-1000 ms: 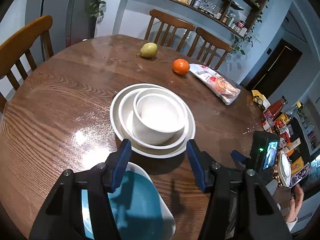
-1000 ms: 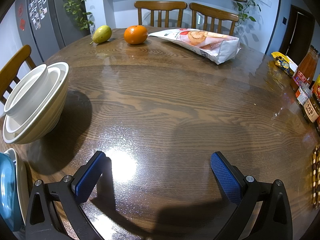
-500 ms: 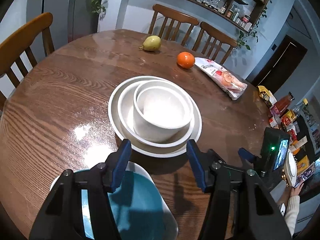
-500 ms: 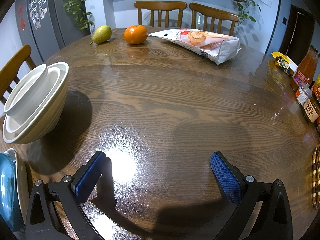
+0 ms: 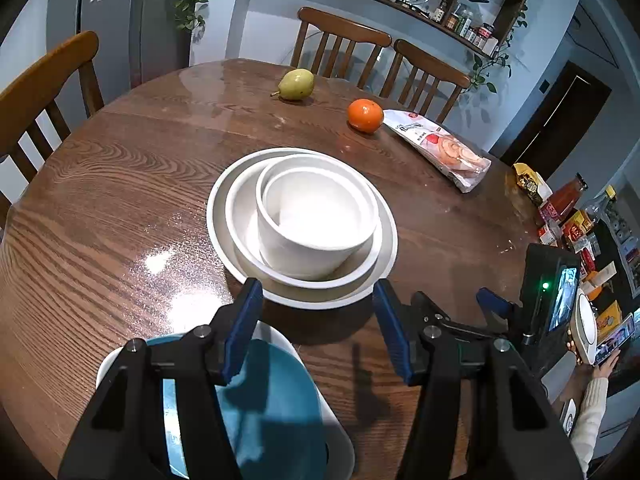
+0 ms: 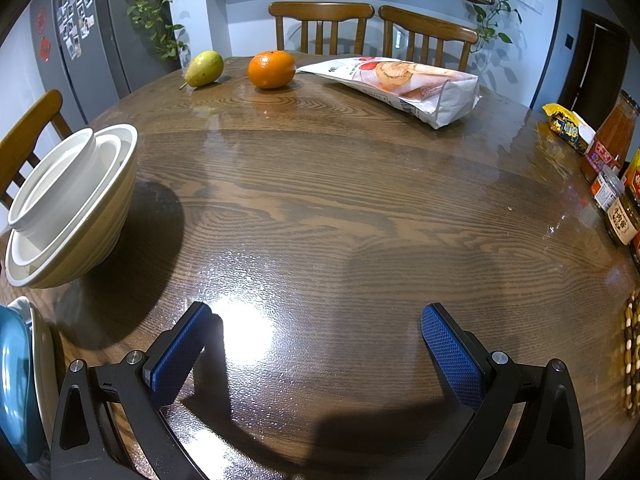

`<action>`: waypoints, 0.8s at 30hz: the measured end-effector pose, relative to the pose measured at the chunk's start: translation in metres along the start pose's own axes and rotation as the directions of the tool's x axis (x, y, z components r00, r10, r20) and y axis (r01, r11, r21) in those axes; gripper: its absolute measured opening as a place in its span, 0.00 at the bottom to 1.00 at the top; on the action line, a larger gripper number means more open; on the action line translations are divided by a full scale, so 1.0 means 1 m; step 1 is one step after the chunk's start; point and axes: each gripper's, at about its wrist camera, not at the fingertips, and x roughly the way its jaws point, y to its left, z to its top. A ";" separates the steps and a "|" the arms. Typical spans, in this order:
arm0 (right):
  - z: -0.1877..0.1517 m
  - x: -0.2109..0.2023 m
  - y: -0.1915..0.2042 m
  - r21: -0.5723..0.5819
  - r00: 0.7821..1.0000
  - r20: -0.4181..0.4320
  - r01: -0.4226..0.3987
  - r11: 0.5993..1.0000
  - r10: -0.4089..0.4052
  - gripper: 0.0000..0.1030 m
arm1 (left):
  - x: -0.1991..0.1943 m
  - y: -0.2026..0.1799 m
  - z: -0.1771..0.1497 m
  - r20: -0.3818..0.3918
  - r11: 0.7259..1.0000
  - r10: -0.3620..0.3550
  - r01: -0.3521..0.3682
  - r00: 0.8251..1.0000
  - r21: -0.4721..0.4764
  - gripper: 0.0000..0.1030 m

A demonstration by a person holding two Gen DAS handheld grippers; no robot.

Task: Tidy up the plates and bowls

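A stack of three nested white bowls (image 5: 316, 220) sits mid-table; it shows at the left of the right wrist view (image 6: 72, 208). A blue plate on a white plate (image 5: 272, 404) lies below my left gripper, near the table's front edge; its edge shows in the right wrist view (image 6: 16, 364). My left gripper (image 5: 318, 320) is open and empty, raised just in front of the bowl stack. My right gripper (image 6: 316, 356) is open and empty, low over bare wood, right of the bowls.
A pear (image 5: 296, 85), an orange (image 5: 364, 115) and a snack bag (image 5: 440, 148) lie at the far side. Jars and packets (image 6: 612, 168) stand along the right edge. Wooden chairs (image 6: 320, 26) ring the round table (image 6: 360, 208).
My left gripper has risen and drawn back a little, so the bowl stack sits slightly farther ahead. The right gripper has not moved.
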 end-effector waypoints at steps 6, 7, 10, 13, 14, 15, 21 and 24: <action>0.000 0.000 0.000 0.000 1.000 0.000 0.000 1.000 0.000 1.00 | 0.001 0.001 0.000 0.000 1.000 0.007 -0.007 1.000 -0.004 0.55; 0.000 0.000 0.000 0.000 1.000 0.000 0.000 1.000 0.000 1.00 | 0.001 0.001 0.000 -0.002 1.000 0.009 -0.009 1.000 -0.001 0.55; 0.000 0.000 0.000 0.000 1.000 0.000 0.000 1.000 0.000 1.00 | 0.003 0.000 0.000 -0.007 1.000 0.012 -0.012 1.000 0.006 0.55; 0.000 0.001 0.000 0.000 1.000 0.000 0.000 1.000 0.000 1.00 | 0.005 0.000 0.000 -0.012 1.000 0.018 -0.018 1.000 0.007 0.55; 0.000 0.001 0.000 0.000 1.000 0.000 0.000 1.000 0.000 1.00 | 0.005 0.000 0.000 -0.011 1.000 0.019 -0.019 1.000 0.006 0.55; 0.000 0.001 0.000 0.000 1.000 0.000 0.000 1.000 0.000 1.00 | 0.005 0.000 0.000 -0.010 1.000 0.016 -0.016 1.000 0.006 0.55; 0.000 0.001 0.000 0.000 1.000 0.000 0.000 1.000 0.000 1.00 | 0.000 0.000 -0.001 0.004 1.000 0.007 -0.007 1.000 0.007 0.55; 0.000 0.001 0.000 0.000 1.000 0.000 0.000 1.000 0.000 1.00 | -0.002 -0.003 -0.002 0.010 1.000 0.003 -0.003 1.000 0.015 0.55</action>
